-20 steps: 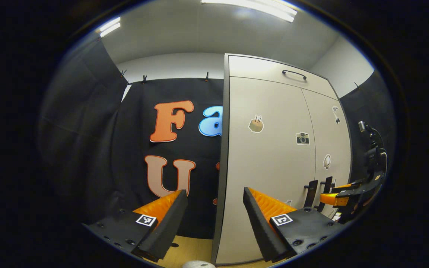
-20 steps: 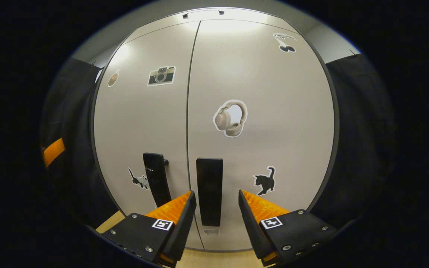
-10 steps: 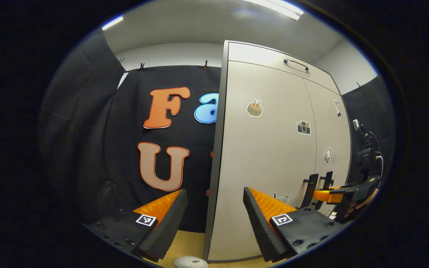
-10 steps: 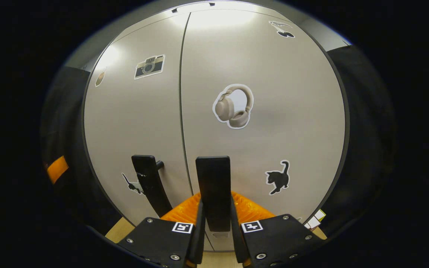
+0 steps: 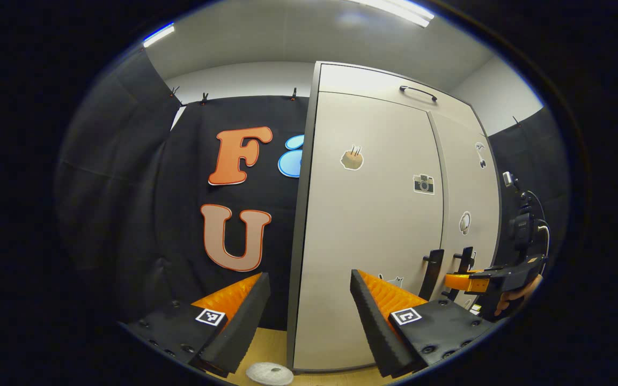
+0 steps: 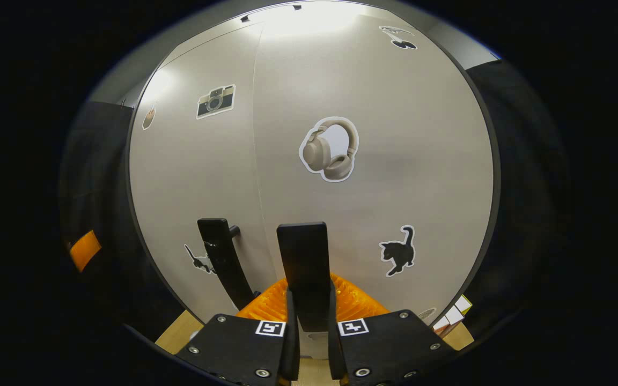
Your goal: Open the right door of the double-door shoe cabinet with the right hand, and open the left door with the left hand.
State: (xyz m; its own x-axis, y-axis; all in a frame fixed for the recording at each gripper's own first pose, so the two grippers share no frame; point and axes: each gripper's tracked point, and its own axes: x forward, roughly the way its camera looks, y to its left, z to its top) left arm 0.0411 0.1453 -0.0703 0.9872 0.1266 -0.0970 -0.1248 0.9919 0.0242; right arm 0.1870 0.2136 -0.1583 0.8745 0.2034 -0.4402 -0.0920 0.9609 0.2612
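Note:
The pale double-door shoe cabinet (image 6: 395, 161) stands close in front of me in the right gripper view. My right gripper (image 6: 309, 316) is shut on the right door's black upright handle (image 6: 303, 262), with a finger on each side of the bar. To its left, the left door's handle (image 6: 222, 262) is free. In the left gripper view the cabinet (image 5: 373, 225) is seen slantwise from the left, both handles (image 5: 431, 271) low on its far side. My left gripper (image 5: 309, 284) is open, off the cabinet's left corner. The right gripper (image 5: 480, 280) and a hand (image 5: 518, 297) are at the handles.
Black cloth walls stand left of the cabinet (image 5: 142, 214) and right of it (image 6: 518, 187). The floor is light wood (image 6: 180, 335). A white round object (image 5: 269, 373) lies on it near the cabinet's left corner. Small boxes (image 6: 456, 311) sit at its right foot.
The right gripper moved in and shut on the right door's handle, and holds it now. The left gripper view has swung slightly right, so the cabinet sits further left in it.

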